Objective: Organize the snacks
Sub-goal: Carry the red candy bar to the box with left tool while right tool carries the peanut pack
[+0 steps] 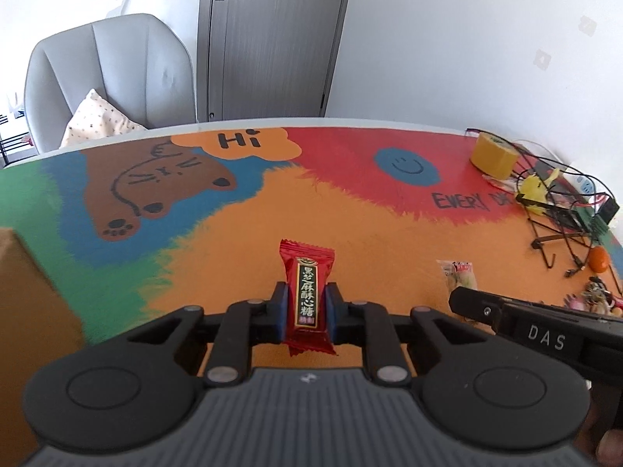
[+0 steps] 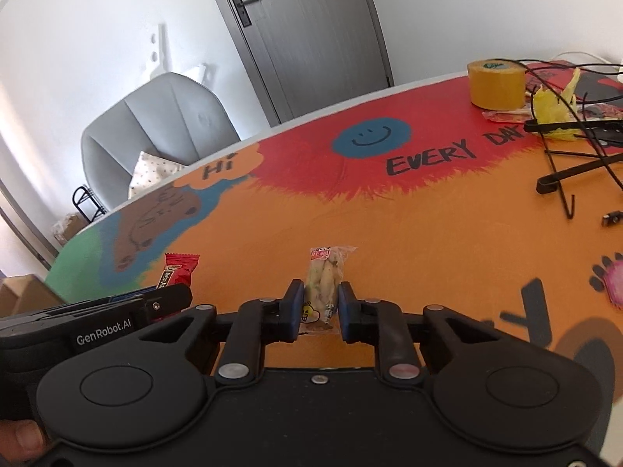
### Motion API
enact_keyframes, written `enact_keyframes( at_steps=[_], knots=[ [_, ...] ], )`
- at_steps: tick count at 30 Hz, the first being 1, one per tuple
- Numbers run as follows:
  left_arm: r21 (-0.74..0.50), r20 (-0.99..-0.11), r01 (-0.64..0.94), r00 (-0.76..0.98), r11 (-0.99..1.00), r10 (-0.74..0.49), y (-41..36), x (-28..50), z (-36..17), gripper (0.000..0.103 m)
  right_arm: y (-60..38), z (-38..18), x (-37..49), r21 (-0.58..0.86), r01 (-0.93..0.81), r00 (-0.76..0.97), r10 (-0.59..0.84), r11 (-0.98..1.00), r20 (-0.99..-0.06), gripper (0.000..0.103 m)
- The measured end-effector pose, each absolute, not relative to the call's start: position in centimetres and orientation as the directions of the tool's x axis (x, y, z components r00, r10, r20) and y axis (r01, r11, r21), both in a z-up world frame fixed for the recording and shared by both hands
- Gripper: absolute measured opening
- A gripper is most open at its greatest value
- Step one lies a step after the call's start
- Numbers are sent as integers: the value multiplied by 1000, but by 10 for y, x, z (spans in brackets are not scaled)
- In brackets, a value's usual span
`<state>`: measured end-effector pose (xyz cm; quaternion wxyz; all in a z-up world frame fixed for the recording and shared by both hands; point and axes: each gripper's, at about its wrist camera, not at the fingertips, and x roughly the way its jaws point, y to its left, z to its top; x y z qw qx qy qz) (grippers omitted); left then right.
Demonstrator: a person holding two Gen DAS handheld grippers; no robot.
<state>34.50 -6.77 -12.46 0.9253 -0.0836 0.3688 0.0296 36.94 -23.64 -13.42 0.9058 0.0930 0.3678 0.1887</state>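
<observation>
Left gripper (image 1: pixel 306 307) is clenching a red candy (image 1: pixel 307 295); right gripper (image 2: pixel 320 307) is clenching a clear snack packet (image 2: pixel 323 292) above the table's (image 1: pixel 350 214) near edge.

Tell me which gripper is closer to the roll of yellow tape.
Right. The right gripper, shut on a clear snack pack, sits nearer the tape; the left gripper, holding the red candy, is farther away.

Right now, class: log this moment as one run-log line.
left tongs: shut on red candy | right tongs: shut on clear snack pack | table: tape roll, cables
</observation>
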Motion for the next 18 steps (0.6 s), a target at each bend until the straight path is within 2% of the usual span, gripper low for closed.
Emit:
enact_keyframes(
  at_steps=[18],
  knots=[
    [-161,-603,-125,798,979,3,-46,252,-79,18,-230,-100,287,308,-314,705,438,898,-558,20]
  ],
)
